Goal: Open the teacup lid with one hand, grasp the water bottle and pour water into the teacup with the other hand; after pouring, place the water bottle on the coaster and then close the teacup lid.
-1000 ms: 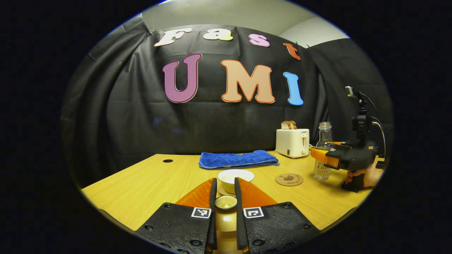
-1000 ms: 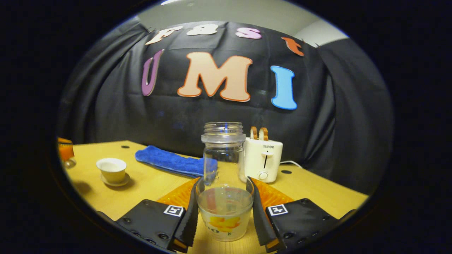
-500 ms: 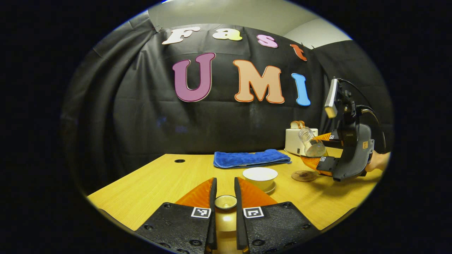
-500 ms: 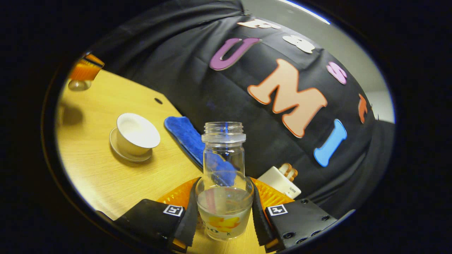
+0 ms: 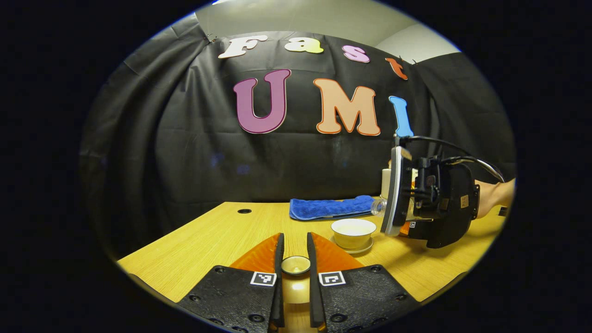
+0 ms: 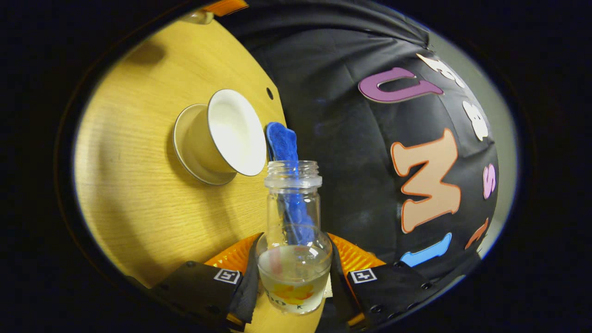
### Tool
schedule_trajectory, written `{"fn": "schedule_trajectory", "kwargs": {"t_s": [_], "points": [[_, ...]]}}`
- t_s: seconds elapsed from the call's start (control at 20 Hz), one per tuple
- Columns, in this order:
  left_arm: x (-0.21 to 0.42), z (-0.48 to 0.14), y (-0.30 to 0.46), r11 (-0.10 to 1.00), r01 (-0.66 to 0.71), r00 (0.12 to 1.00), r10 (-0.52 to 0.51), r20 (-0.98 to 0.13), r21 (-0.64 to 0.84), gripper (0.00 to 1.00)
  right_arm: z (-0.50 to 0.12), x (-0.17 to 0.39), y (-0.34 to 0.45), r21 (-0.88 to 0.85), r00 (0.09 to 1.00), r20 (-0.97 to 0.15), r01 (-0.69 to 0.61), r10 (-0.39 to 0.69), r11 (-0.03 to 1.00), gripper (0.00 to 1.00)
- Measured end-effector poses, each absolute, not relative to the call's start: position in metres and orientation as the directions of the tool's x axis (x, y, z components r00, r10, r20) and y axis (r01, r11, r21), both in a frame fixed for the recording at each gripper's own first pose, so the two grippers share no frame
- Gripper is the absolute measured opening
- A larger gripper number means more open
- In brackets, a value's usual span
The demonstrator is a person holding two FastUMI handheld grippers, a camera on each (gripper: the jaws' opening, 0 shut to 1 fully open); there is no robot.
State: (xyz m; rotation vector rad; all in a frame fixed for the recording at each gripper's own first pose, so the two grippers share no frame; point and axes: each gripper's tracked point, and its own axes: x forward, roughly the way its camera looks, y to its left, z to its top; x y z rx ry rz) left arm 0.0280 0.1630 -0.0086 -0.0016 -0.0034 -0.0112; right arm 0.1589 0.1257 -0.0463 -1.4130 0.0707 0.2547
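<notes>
Right tongs (image 6: 292, 277) pinch the clear glass water bottle (image 6: 293, 231), tipped toward the open cream porcelain teacup (image 5: 354, 232) on the wooden surface (image 5: 208, 240); left tongs (image 5: 294, 266) pinch the small round lid (image 5: 296, 264) aside. A clean pour likely needs the bottle's mouth over the cup, tilted slowly.

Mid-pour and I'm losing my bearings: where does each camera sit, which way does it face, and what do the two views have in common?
Left gripper view: rides the left hand-held gripper, low over the table, level, facing the wall; its fingers pinch the lid; the right hand-held gripper, tipped over the teacup, and a hand show farther off.
Right gripper view: rides the right hand-held gripper, rolled sideways; its fingers clamp the water bottle, mouth near the teacup.
Shared: teacup, table, blue towel, water bottle.
</notes>
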Motion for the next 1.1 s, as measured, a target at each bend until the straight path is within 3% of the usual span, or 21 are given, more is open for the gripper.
{"fn": "schedule_trajectory", "kwargs": {"t_s": [0.4, 1.1], "points": [[0.026, -0.008, 0.166, 1.000, 0.007, 1.000, -0.007, 0.001, 0.000, 0.19, -0.035, 0.167, 0.141, -0.983, 0.975, -0.152, -0.132, 0.159, -0.129, 0.71], [0.027, -0.009, 0.166, 1.000, 0.007, 1.000, -0.007, -0.002, -0.003, 0.19, -0.025, 0.177, 0.157, -0.944, 0.972, -0.140, -0.073, 0.191, -0.322, 0.71]]}}
